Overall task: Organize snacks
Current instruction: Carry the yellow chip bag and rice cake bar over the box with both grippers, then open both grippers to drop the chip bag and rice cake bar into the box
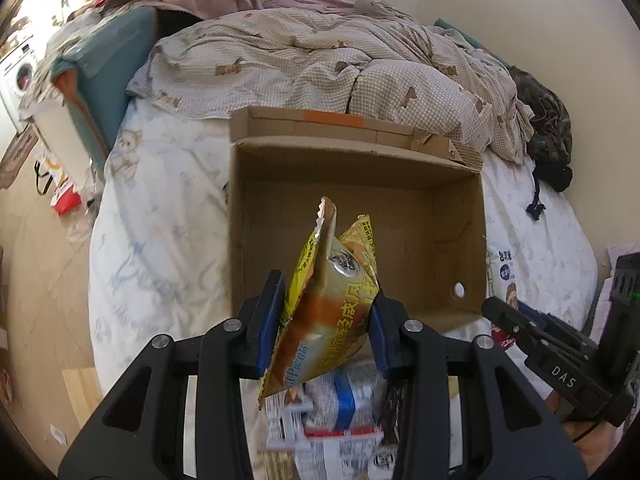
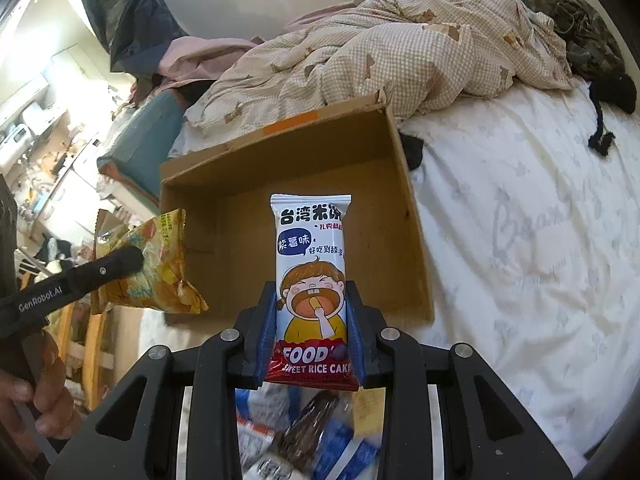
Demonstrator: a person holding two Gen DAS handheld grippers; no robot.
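Snacks remain unpacked: cardboard box [image 1: 360,216] on the bed [image 2: 520,240] appears bare inside. Left tool [image 1: 326,320] pinches yellow chip bag [image 1: 328,300]; right tool [image 2: 312,320] pinches rice cake packet [image 2: 312,280]. Loose packets [image 2: 288,436] lie nearer.

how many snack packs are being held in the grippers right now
2. The yellow chip bag is clamped in the left gripper over the cardboard box. The rice cake pack is in the right gripper. More snacks lie loose below, partly hidden.
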